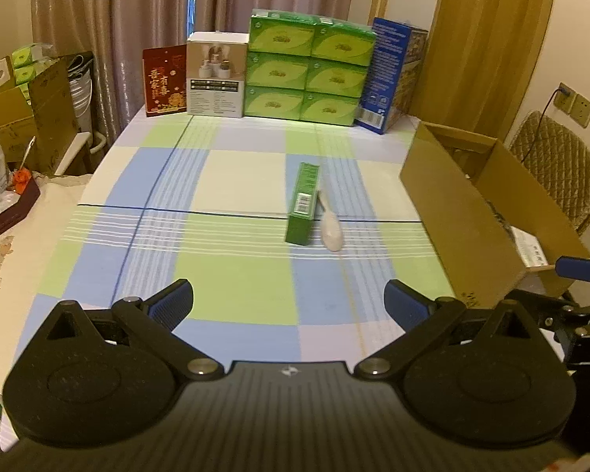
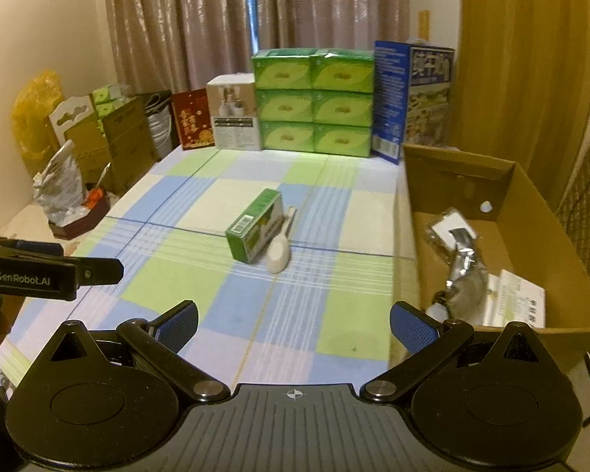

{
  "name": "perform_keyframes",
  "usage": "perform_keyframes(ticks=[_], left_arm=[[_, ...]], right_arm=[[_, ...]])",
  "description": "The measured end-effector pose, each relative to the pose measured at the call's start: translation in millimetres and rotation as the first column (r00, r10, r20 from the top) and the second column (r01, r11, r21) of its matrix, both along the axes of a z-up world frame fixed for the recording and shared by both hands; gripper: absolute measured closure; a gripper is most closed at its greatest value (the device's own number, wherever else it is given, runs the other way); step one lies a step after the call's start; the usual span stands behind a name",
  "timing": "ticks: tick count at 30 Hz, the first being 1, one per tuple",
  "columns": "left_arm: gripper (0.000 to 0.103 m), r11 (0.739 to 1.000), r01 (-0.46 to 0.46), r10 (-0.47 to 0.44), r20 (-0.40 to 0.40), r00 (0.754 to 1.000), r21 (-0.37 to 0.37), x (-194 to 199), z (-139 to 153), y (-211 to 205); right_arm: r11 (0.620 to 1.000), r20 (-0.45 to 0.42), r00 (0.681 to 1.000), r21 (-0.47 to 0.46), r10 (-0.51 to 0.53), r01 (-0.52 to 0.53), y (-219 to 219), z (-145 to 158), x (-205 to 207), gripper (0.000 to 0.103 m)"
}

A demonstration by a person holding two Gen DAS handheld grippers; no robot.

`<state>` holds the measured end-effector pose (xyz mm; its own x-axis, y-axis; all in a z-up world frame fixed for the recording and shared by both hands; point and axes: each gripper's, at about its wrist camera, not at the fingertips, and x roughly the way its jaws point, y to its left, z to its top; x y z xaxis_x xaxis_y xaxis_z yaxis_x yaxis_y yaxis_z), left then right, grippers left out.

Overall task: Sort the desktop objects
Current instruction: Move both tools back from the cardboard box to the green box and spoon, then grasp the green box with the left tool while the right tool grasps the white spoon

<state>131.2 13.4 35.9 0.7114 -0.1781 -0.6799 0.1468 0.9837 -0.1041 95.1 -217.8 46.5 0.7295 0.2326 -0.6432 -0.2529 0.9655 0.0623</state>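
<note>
While the green box (image 1: 303, 203) lies flat mid-table, its long axis running away from me, barcoded end nearest, a white spoon-like thing (image 1: 330, 225) touches its right side, bowl toward me; right of the green box stands the open cardboard carton (image 2: 531, 212), seemingly the sorting bin; my left tool (image 1: 289, 302) and right tool (image 2: 294, 324) hover spread wide, holding nothing.

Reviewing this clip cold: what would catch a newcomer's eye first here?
Probably the small green box in the middle of the checked tablecloth, a white spoon-like item against its right side. Behind it, a stack of green tissue packs lines the far edge. At the right, an open cardboard box already holds some packaged items, while both tongs hover open and empty.
</note>
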Motion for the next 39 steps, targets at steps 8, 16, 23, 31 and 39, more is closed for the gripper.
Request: perform_keyframes(ticks=[8,16,23,31,39], left_arm=[[0.002,0.999,-0.002,0.002,-0.001,1.000,0.048,30,-17,18],[0.002,0.998,0.029,-0.028,-0.026,0.999,0.059,69,-40,16],[0.002,0.997,0.052,-0.049,-0.057,0.997,0.055,98,-66,9],[0.002,0.995,0.064,-0.057,-0.101,0.993,0.070,125,-86,7],[0.003,0.997,0.062,-0.057,-0.099,0.994,0.054,150,-97,12]], right_arm=[[0.999,-0.001,0.999,-0.012,0.033,-0.033,18,-20,23,0.002],[0.998,-0.027,0.998,-0.021,0.052,-0.052,30,-47,58,0.002],[0.998,-0.056,0.997,-0.031,0.057,-0.059,35,-71,95,0.002],[0.998,-0.073,0.996,-0.044,0.044,-0.047,33,-94,137,0.003],[0.999,-0.111,0.993,-0.018,0.045,-0.047,26,-116,161,0.003]])
